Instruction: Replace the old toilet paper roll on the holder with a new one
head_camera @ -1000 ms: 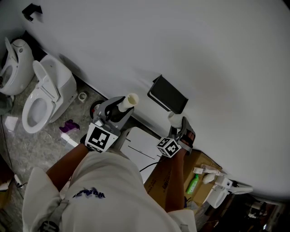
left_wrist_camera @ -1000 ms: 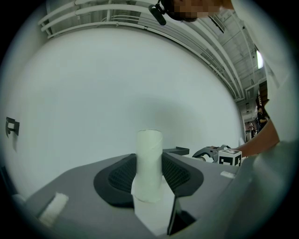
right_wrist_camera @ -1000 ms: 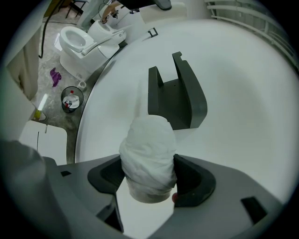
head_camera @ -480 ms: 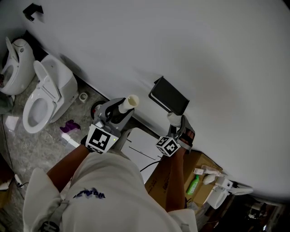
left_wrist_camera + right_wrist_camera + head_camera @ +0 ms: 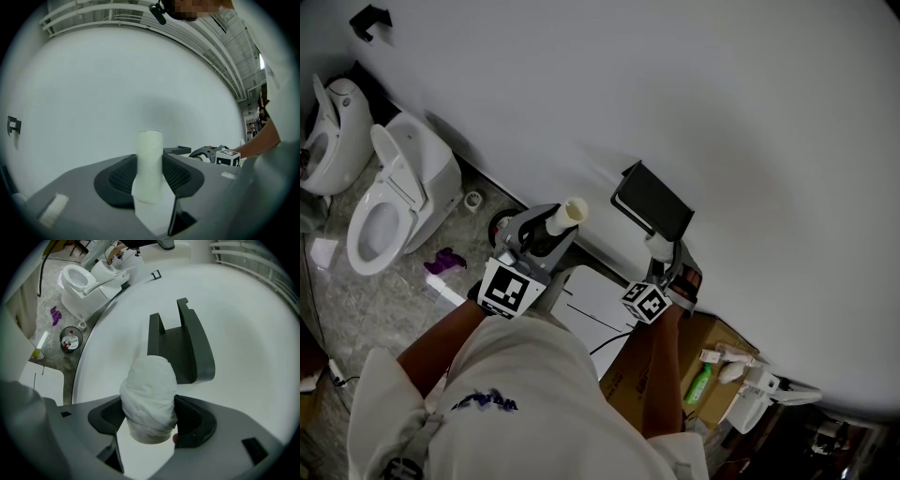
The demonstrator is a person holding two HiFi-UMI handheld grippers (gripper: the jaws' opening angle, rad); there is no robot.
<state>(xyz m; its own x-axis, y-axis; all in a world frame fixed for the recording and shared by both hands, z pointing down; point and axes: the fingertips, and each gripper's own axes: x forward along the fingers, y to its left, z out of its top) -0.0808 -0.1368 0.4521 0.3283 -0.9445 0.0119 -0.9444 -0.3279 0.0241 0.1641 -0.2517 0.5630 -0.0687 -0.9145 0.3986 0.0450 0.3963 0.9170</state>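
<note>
Bathroom scene, head view and both gripper views. At the far left, on the grey floor (image 5: 356,300), stands a white toilet (image 5: 394,197) with its lid raised, a second white fixture (image 5: 330,131) beside it; a purple scrap (image 5: 442,261) lies on the floor near the toilet's base, and a small round bin (image 5: 70,339) holding litter sits where the floor meets the white wall (image 5: 722,112). Left of centre, the left gripper (image 5: 150,171) points level toward the wall, its fingers clamped on the empty cardboard tube (image 5: 150,145) of the old roll; the tube stands up between the pads, its open end projecting past the fingertips, clear of the wall. Centre, the black holder (image 5: 180,345) is fixed to the wall, its two side arms open and nothing between them. Just below it, the right gripper (image 5: 150,420) tilts slightly downward, its fingers closed on the new roll (image 5: 149,394), a full white roll in crumpled wrapping; the roll sits at the holder's lower edge, and contact with it cannot be judged. At the lower right, a cardboard box (image 5: 717,342) stands against the wall with a green bottle (image 5: 699,382) beside it.
</note>
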